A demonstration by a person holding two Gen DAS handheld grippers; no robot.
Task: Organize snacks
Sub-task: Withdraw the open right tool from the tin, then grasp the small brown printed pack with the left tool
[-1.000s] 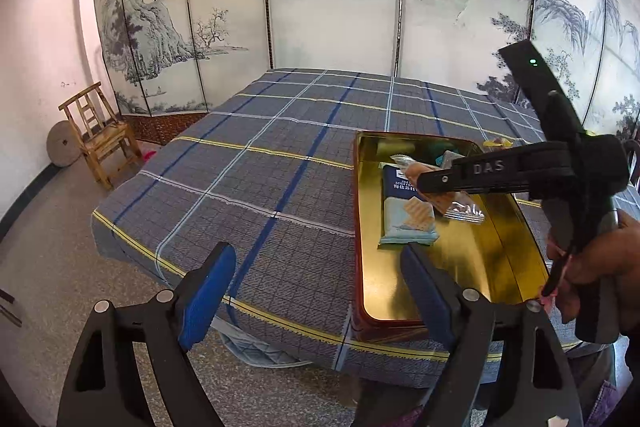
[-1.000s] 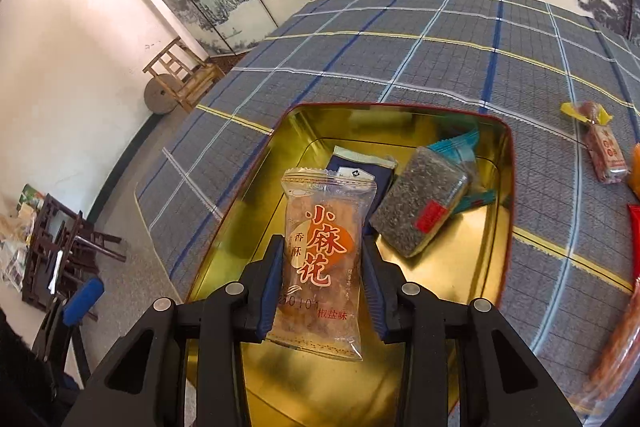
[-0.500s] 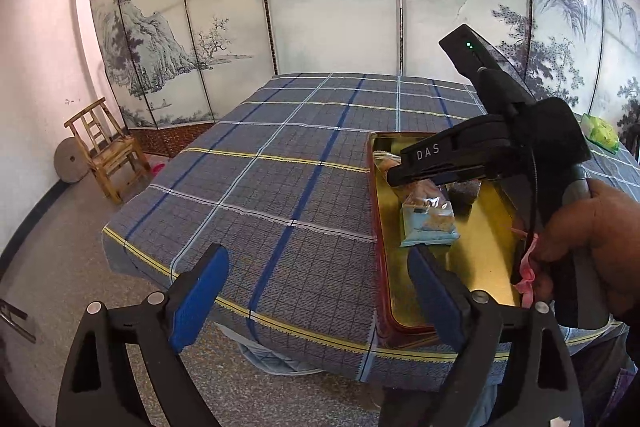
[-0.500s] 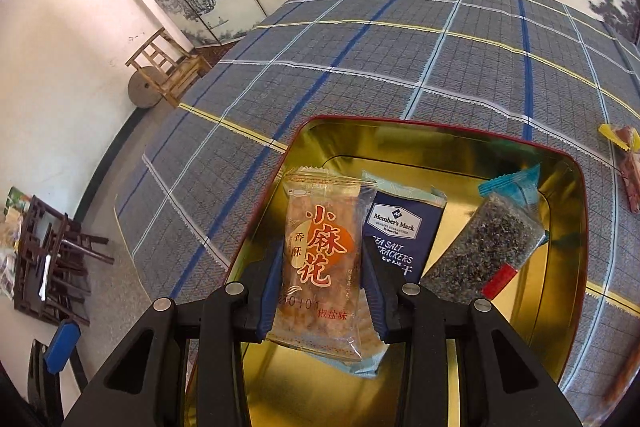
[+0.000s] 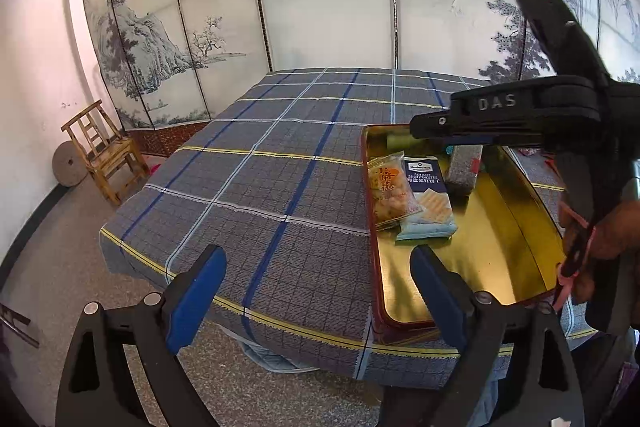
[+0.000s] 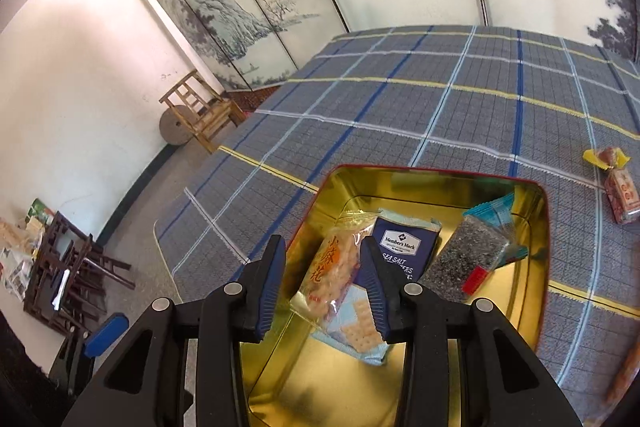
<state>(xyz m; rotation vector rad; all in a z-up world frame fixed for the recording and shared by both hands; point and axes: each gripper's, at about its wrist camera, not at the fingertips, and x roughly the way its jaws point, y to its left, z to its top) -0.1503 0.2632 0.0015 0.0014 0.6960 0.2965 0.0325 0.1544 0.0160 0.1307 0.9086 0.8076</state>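
Three snacks sat in the gold tin [image 6: 536, 227] already: the twist pack [image 6: 332, 275] lay free between the right gripper [image 6: 324, 291]'s narrow empty jaws, the left gripper [image 5: 316, 291] gaped wide, and one pack [image 6: 620, 187] waited on the surface [image 6: 400, 107].

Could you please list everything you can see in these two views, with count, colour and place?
tin: one, gold inside, red rim, near table edge
twist snack packet: one, clear and orange, left in tin, partly over the crackers
cracker packet: one, dark blue, middle of tin
seed bar: one, grey-black, teal ends, right in tin
wrapped snack: one, yellow and red, on cloth right of tin
tablecloth: one, grey-blue plaid
chair: one, wooden, by wall
left gripper: jaws open, empty
right gripper: jaws apart, gripping nothing
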